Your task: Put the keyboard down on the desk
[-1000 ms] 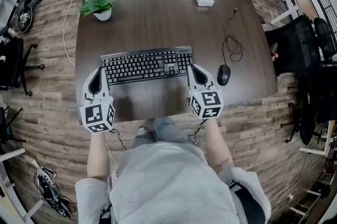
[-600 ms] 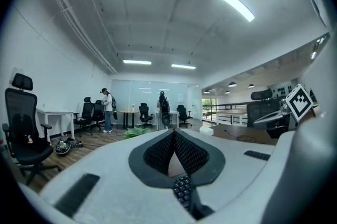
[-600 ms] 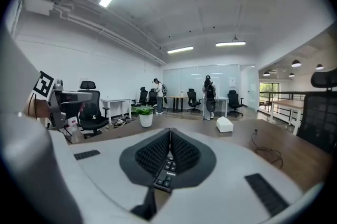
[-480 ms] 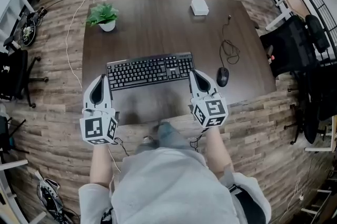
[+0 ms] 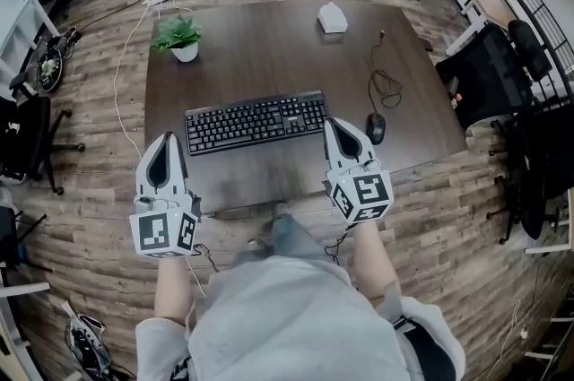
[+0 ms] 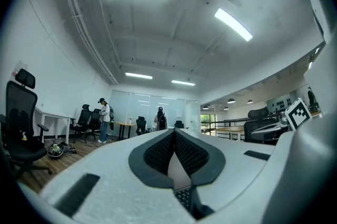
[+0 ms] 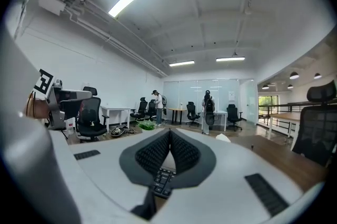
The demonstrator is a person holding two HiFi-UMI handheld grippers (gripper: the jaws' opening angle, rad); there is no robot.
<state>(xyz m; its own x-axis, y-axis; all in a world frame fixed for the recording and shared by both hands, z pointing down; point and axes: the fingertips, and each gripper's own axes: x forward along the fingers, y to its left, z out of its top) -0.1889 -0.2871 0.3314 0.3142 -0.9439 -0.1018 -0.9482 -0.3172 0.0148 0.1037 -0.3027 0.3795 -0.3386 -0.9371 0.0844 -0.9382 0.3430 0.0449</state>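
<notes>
So the keyboard (image 5: 256, 121) is flat on the desk (image 5: 269, 47) now, in the near half of the top, long side running roughly along the front edge with a slight skew. It's a plain black full-size one with the number pad on the right end, and nothing is propping it up that I can see. What changed: a second ago both tools sat right against its short ends, and since then they've come back toward the person and look lifted off the desk. The keyboard itself hasn't budged on the desk. The left gripper (image 5: 167, 139) is clear of the left end. The right gripper (image 5: 334, 124) still lines up just beside the right front corner from the head view, but its own camera looks level out across the room with the keys down below it, so I'd say it's above the keyboard, not on it. Both have their jaws pressed together with nothing pinched; you only see a bit of keys through the gap under the pads. To me the put-down is basically done. Around it: a mouse (image 5: 375, 128) just off the right end with its cable (image 5: 386, 83) looping back, a potted plant (image 5: 179, 37) far left, and a small white box (image 5: 332, 16) at the far edge.
</notes>
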